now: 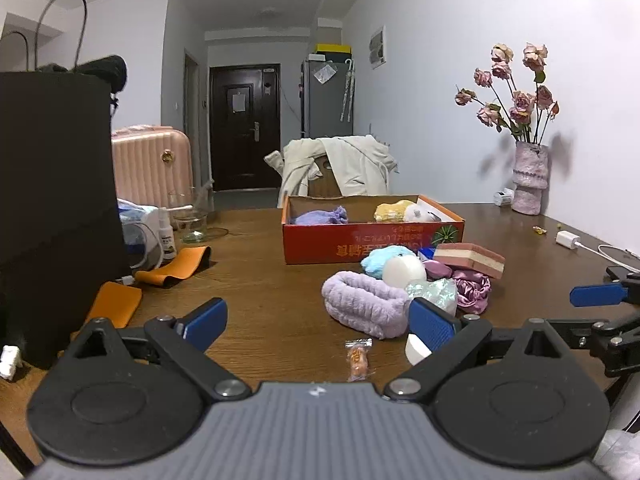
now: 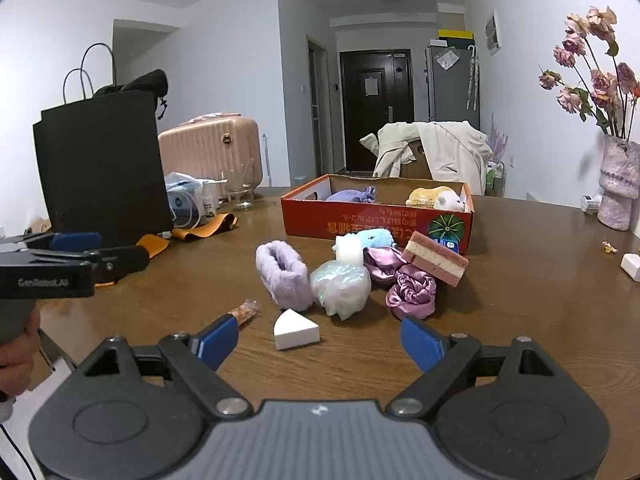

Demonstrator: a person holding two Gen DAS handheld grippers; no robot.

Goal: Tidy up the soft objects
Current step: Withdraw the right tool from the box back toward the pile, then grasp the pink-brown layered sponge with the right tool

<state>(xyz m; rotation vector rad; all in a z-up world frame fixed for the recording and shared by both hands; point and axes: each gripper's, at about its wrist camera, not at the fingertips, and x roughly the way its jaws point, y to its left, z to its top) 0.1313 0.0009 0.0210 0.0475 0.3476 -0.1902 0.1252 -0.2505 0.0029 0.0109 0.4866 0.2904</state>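
With both grippers, left [image 1: 318, 326] and right [image 2: 318, 342], spread wide and empty, your soft pile [image 2: 340, 276] lay before the red box [image 2: 376, 222], where a careless grab risked scattering neighbours.

**Soft things lying before the red box**

The right gripper [image 2: 320, 340] is hovering low over the table [image 2: 520, 320], its jaws standing wide with nothing between them. A white wedge sponge [image 2: 296, 330] is lying just ahead of it. Beyond, a lilac headband [image 2: 284, 276], a mesh puff [image 2: 340, 286], a satin scrunchie [image 2: 412, 294] and a pink layered sponge [image 2: 436, 262] are clustering near the red box [image 2: 376, 222]. The left gripper [image 2: 76, 242] is showing at the left edge.
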